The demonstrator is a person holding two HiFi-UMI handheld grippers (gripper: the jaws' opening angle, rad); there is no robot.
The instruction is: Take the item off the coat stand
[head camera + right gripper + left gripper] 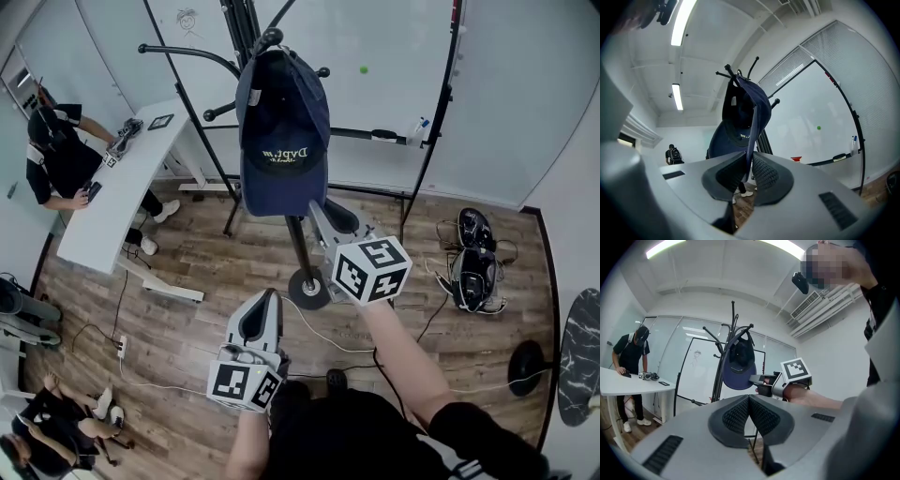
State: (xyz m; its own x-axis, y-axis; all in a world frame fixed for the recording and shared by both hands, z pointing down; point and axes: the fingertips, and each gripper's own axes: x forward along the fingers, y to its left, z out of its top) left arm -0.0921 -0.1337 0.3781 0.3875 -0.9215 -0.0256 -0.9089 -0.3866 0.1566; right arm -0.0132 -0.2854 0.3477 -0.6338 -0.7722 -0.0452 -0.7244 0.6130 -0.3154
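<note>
The navy cap (281,122) is hanging from an upper hook of the coat stand (298,246), its brim (281,192) pointing down; the right hand-held gripper (322,214) is pinching the brim's edge, jaws nearly together with the thin edge pressed between the pads (765,172); the left hand-held gripper (262,314) is waiting lower down, well apart from the cap, jaws together on nothing; the cap is looking light and soft in the crown, stiffer in the brim, so the brim is probably the surest hold; lifting it up and off the hook is likely asking little force, though the fabric may be snagging.
</note>
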